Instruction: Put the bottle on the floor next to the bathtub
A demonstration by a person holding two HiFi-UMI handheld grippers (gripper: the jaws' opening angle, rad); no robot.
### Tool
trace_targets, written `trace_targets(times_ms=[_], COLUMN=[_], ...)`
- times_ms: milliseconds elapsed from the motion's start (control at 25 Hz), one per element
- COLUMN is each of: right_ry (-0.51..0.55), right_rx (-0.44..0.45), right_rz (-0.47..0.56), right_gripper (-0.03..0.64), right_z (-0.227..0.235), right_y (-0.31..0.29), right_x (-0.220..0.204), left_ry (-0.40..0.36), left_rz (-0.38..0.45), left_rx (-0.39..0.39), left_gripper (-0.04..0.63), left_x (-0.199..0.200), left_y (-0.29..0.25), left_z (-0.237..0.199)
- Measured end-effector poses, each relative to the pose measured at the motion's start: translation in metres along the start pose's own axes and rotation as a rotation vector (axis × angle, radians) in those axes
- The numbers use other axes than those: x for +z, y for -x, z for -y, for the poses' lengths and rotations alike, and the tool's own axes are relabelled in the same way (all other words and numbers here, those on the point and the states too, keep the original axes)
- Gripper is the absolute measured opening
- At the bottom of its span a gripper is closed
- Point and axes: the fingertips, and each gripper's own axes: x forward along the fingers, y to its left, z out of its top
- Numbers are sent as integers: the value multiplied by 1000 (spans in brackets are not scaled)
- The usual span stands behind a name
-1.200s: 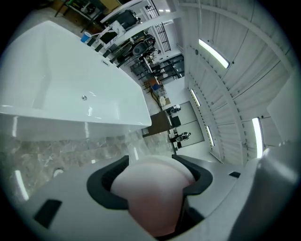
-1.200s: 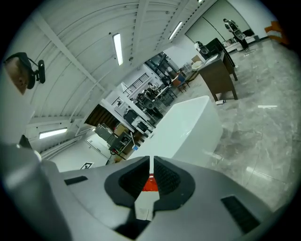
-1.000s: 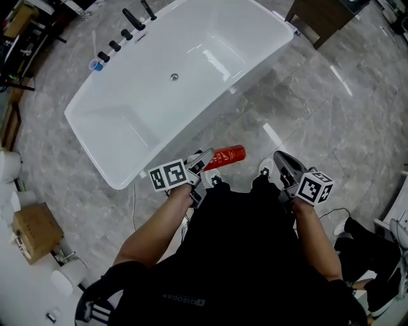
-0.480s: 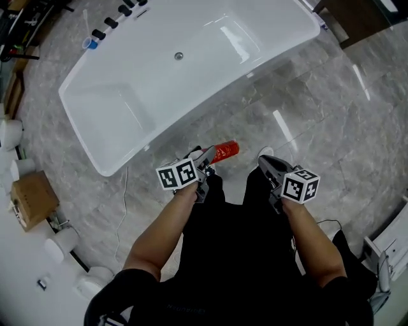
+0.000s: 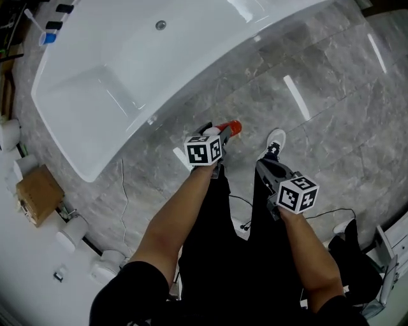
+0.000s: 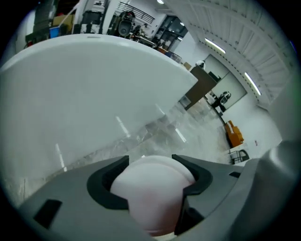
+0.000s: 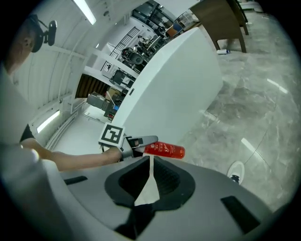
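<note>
A red bottle (image 5: 229, 128) with a pale end (image 6: 151, 188) is held level above the grey floor, close to the white bathtub (image 5: 95, 95). My left gripper (image 5: 217, 134) is shut on the bottle, whose rounded pale end fills the space between the jaws in the left gripper view (image 6: 150, 165). The tub's outer wall (image 6: 94, 94) rises just ahead of it. In the right gripper view the red bottle (image 7: 164, 149) and the left gripper (image 7: 137, 141) show in front of the bathtub (image 7: 174, 89). My right gripper (image 5: 263, 165) hangs to the right, shut and holding nothing (image 7: 149, 165).
A white shoe (image 5: 276, 137) stands on the marble floor (image 5: 331, 114) between the grippers. A thin cable (image 5: 237, 202) runs across the floor behind it. A cardboard box (image 5: 38, 194) and white cylinders (image 5: 75, 231) line the left edge. Black taps (image 5: 60, 8) sit at the tub's far end.
The head view has swung so the bathtub slid up and left. My left gripper carried the bottle forward, closer to the tub's side. The right gripper stayed shut beside it.
</note>
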Motion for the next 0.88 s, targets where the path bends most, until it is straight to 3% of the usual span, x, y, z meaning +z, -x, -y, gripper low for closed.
trace_targets(times_ms=[240, 480, 680, 760, 880], right_ry=[48, 73, 246, 289, 248], right_rx=[-15, -16, 4, -8, -5], right_rz=[-104, -111, -183, -165, -163], right_gripper=[44, 43, 43, 43, 43], right_z=[58, 91, 92, 97, 109], right_y=[-47, -86, -97, -99, -100], right_x=[-53, -78, -98, -89, -84], left_ry=[-300, -512, -690, -737, -740], left_rz=[-70, -152, -159, -161, -161], left_rx=[68, 141, 167, 190, 220], left_gripper=[298, 298, 298, 298, 298], left_x=[-36, -54, -56, -53, -51], left_y=[-109, -187, -234, -250, -270], left_z=[-16, -34, -41, -48, -57])
